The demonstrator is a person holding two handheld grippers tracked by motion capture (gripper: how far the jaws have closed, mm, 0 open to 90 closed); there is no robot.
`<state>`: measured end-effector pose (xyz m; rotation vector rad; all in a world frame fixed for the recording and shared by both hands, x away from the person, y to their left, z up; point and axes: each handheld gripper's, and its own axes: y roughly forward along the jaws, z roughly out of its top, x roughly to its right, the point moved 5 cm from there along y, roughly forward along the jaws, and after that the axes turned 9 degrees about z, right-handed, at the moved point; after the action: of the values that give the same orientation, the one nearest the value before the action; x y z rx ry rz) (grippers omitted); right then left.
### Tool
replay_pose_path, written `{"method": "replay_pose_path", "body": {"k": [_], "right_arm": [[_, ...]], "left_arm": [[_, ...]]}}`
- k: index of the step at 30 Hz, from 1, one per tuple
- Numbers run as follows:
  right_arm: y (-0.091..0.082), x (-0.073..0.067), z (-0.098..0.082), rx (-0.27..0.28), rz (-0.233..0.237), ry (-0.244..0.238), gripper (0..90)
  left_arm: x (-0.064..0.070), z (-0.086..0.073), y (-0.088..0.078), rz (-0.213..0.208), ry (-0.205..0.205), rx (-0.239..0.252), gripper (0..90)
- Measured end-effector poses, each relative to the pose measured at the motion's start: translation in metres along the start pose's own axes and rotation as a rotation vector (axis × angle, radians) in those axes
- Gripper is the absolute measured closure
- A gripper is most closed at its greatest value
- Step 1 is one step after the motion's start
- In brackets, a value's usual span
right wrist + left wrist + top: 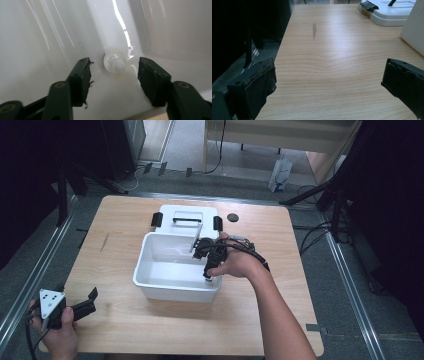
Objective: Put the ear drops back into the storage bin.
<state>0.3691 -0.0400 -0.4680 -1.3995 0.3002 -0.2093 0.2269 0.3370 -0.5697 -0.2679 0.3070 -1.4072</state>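
Note:
A white plastic bin stands in the middle of the wooden table. My right gripper reaches down into its near right corner. In the right gripper view the jaws of that gripper stand open on either side of a small white translucent bottle, which lies in the corner of the bin with its cap toward the camera. The pads do not touch it. My left gripper rests low over the table's front left, open with nothing between its fingers.
The bin's white lid, with black clasps and a handle, lies flat just behind the bin. A small black disc sits at the back right. In the left gripper view the lid and bin wall lie to the right. Bare wood surrounds the bin.

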Motion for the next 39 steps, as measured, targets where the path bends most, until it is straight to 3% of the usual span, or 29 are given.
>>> {"method": "replay_pose_path", "body": {"k": [10, 16, 23, 39], "right_arm": [[-0.023, -0.006, 0.006, 0.045, -0.046, 0.04, 0.0], [-0.041, -0.002, 0.006, 0.109, -0.087, 0.095, 0.0], [-0.051, 0.003, -0.007, 0.144, -0.144, 0.118, 0.0], [-0.055, 0.013, -0.048, 0.172, -0.162, 0.197, 0.0]], "left_arm": [[0.0, 0.0, 0.0, 0.0, -0.004, 0.001, 0.0], [0.0, 0.0, 0.0, 0.0, -0.003, 0.001, 0.0], [0.0, 0.0, 0.0, 0.001, -0.004, 0.002, 0.0], [0.001, 0.0, 0.0, 0.002, 0.006, -0.002, 0.0]]}}
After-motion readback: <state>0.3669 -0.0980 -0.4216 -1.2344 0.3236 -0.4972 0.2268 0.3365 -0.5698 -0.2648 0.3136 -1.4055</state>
